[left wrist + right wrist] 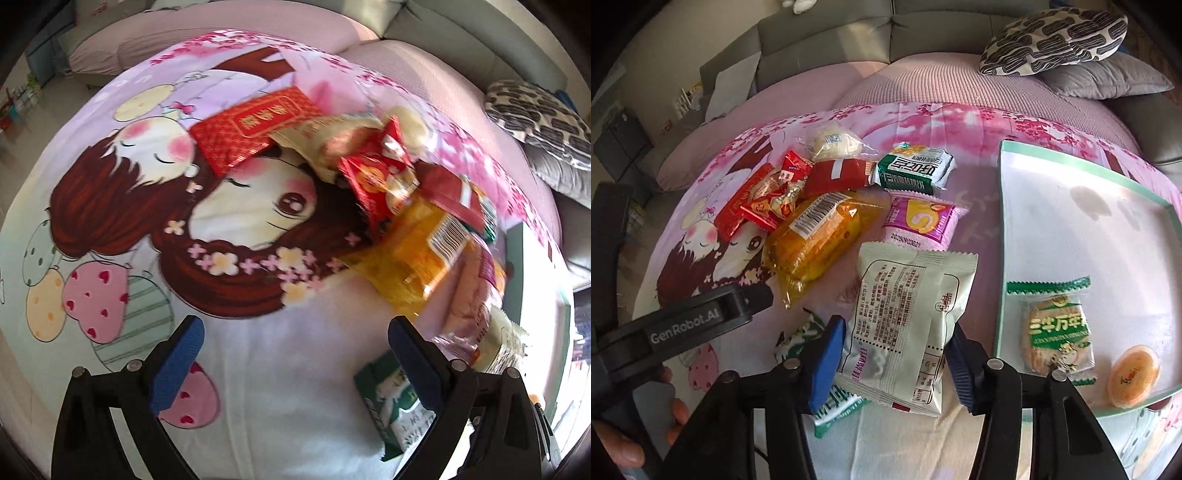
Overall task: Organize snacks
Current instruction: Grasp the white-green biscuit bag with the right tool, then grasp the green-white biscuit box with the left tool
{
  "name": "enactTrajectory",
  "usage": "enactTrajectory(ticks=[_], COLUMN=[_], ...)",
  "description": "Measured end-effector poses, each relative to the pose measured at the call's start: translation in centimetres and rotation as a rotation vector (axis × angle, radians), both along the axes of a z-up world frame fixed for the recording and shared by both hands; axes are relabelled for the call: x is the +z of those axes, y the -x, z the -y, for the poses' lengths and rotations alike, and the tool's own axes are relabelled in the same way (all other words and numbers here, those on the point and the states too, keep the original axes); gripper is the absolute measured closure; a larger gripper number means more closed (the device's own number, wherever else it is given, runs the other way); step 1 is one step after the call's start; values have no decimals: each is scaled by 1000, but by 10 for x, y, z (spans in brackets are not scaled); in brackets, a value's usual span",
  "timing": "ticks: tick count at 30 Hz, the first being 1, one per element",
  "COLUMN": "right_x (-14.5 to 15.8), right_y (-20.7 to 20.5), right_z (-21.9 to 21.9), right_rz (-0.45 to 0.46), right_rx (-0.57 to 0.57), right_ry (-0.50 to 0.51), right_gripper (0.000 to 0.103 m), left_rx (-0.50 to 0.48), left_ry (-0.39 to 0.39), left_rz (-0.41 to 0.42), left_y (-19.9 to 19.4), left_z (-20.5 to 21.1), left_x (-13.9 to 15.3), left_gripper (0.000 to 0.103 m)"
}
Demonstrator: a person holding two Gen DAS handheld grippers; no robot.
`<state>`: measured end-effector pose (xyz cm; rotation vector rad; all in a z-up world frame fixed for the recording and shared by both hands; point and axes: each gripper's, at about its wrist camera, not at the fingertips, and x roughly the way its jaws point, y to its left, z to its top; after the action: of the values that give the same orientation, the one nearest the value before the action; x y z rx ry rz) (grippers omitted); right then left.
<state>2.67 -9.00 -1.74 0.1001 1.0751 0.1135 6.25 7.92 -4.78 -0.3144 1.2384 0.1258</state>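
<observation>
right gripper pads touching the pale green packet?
Touching. Right wrist view: both blue pads of the right gripper press the pale green packet's edges.

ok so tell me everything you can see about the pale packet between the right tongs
The pale packet is a soft, crinkly pillow pouch, off-white with zigzag-cut ends. Its back faces up, showing a centre seam, small printed text and a table. It lies flat on the cartoon-print sheet, tilted slightly, partly over a green-and-white packet. The right tongs straddle its near end, blue pads at both side edges; whether they press it yet is unclear.
</observation>
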Motion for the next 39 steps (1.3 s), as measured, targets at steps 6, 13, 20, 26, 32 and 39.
enactTrajectory(ticks=[6, 13, 20, 26, 32, 39], right_x=[2, 6, 10, 9, 11, 13], right_y=[16, 25, 32, 32, 34, 35], right_z=[6, 20, 20, 19, 21, 33], right_rz=[-10, -1, 8, -5, -3, 5], right_rx=[22, 8, 35, 50, 53, 11], right_ry=[8, -15, -3, 2, -10, -25], right_gripper=[47, 47, 47, 47, 47, 47], left_rx=[-44, -139, -186, -165, -137, -164], left_ry=[25, 23, 0, 13, 8, -73], left_rz=[-15, -40, -61, -58, -56, -44], left_y=[2, -3, -2, 22, 42, 62], left_z=[16, 48, 65, 48, 33, 32], left_x=[-2, -10, -18, -15, -13, -10], left_gripper=[3, 3, 3, 3, 3, 21])
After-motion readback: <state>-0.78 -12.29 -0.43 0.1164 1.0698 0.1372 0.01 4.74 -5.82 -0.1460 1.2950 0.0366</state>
